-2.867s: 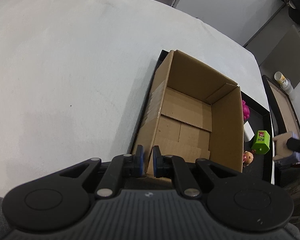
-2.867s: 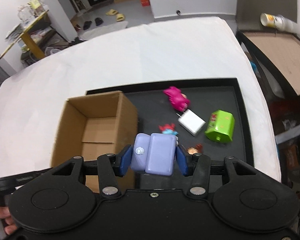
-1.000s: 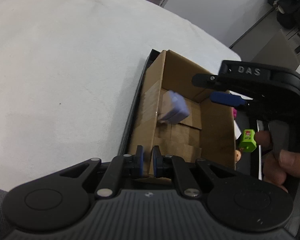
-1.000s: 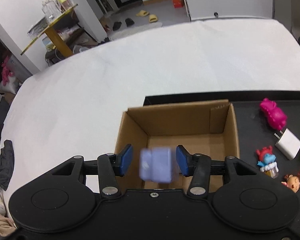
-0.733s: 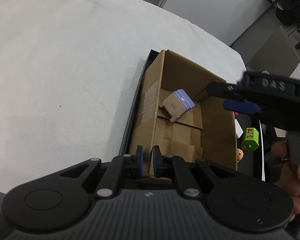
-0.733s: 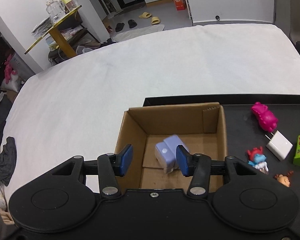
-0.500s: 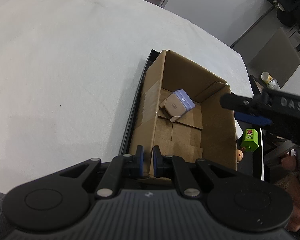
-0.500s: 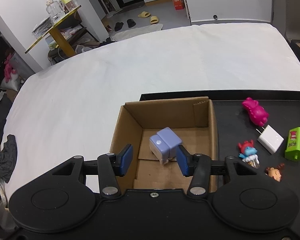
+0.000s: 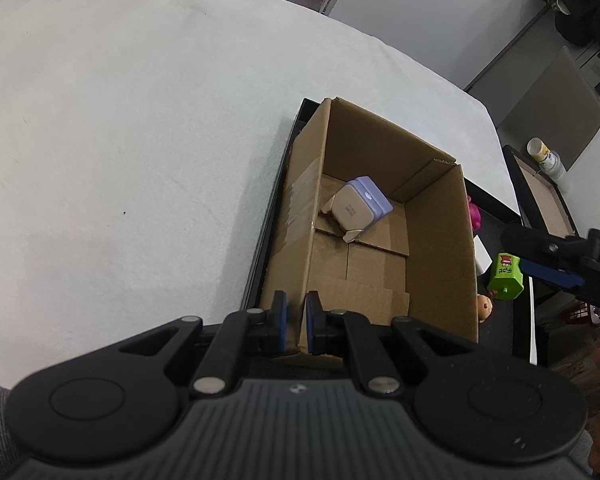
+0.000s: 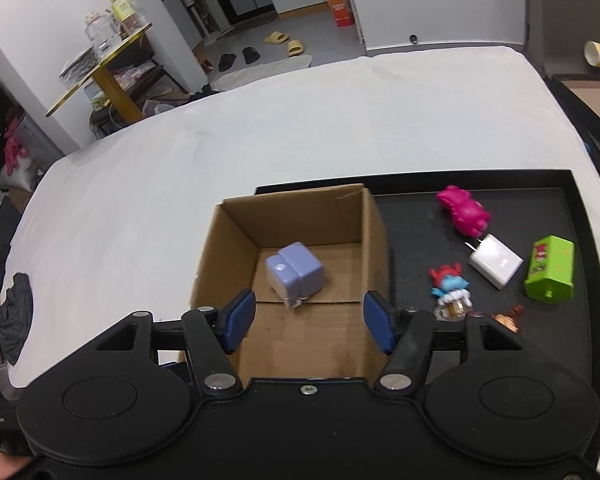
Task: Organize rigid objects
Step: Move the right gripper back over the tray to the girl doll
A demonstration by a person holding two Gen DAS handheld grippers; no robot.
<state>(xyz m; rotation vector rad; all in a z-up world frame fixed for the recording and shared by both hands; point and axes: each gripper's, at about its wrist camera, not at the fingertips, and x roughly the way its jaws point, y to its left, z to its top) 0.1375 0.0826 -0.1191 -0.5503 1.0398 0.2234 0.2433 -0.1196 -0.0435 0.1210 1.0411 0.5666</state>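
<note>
Already in the cardboard box (image 10: 364, 236), the purple block (image 10: 296, 274). Right gripper (image 10: 309, 322) opening, empty; best steered right toward the white charger (image 10: 496, 266), well clear of the box wall. Left gripper (image 9: 296, 322) pinched shut on the box's near rim, steadying.

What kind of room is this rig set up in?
Probably a home or live-in workspace: slippers on the floor by a doorway, a cluttered yellow side table, and a big cloth-covered table with a toy tray.

The left gripper (image 9: 296, 322) pinches the near wall of the open brown cardboard box (image 9: 436, 240) with its blue-padded fingers (image 9: 280, 312). Inside the box lies a lilac and beige plastic block (image 9: 358, 208). Beside the box, on the black tray (image 9: 496, 208), stands a small green box-shaped toy (image 9: 506, 276).
</note>
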